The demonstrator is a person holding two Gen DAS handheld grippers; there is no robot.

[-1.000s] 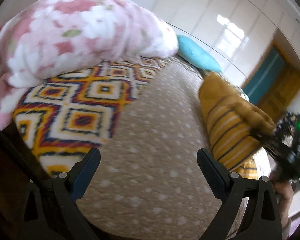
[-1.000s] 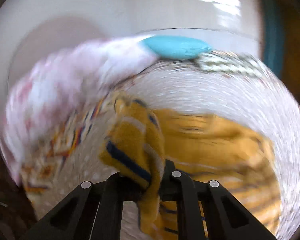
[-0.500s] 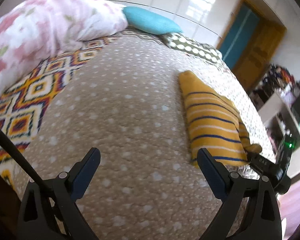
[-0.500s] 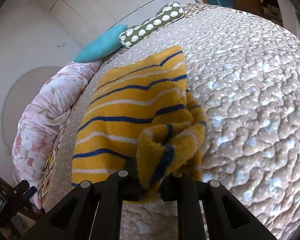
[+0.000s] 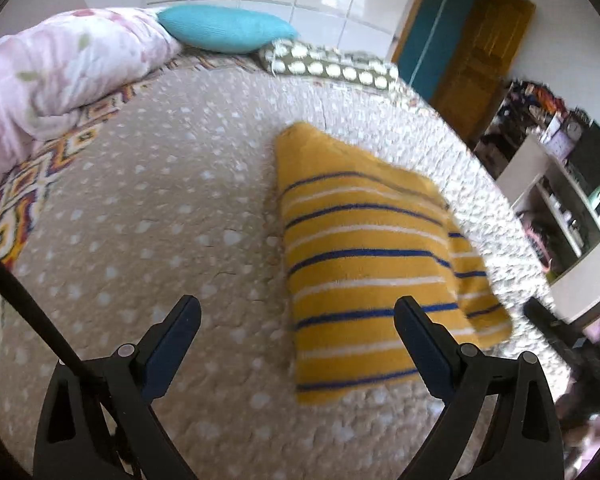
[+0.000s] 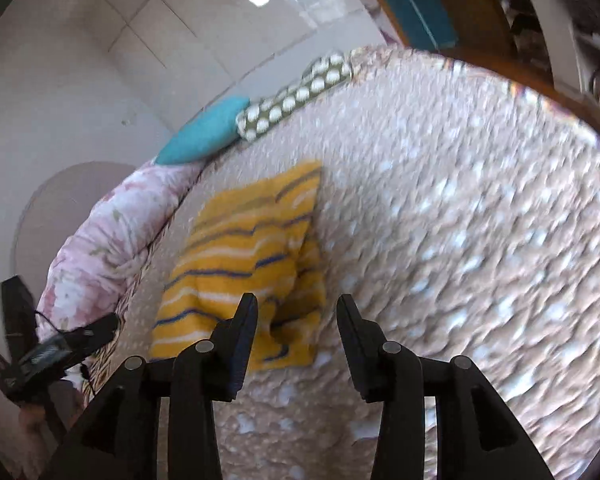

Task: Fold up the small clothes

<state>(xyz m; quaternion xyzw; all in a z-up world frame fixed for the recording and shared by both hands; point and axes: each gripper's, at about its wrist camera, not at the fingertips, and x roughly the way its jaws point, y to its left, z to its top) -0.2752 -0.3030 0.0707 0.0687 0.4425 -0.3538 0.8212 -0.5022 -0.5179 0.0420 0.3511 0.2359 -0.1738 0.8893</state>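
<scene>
Both grippers hang over a bed point(image 5: 148, 240) with a tan, white-spotted cover. On the right gripper point(image 6: 296, 316) the black jaws are opening, and nothing is between them. Just past its tips lies a yellow top point(image 6: 244, 264) with blue and white stripes. It is folded and rests flat on the bed, with a bunched bit at its near right edge.

On the left gripper point(image 5: 298, 322) the jaws are spread wide and hold nothing. The top point(image 5: 364, 264) lies under and beyond its right jaw, and a smaller folded part sticks out on the right side.

At the far end of the bed sit a blue pillow point(image 5: 224, 28) and a green dotted pillow point(image 5: 332, 66), side by side and touching. A pink flowered blanket point(image 5: 60, 68) is heaped along the left edge. Beyond the bed there is a brown door point(image 5: 484, 44).
</scene>
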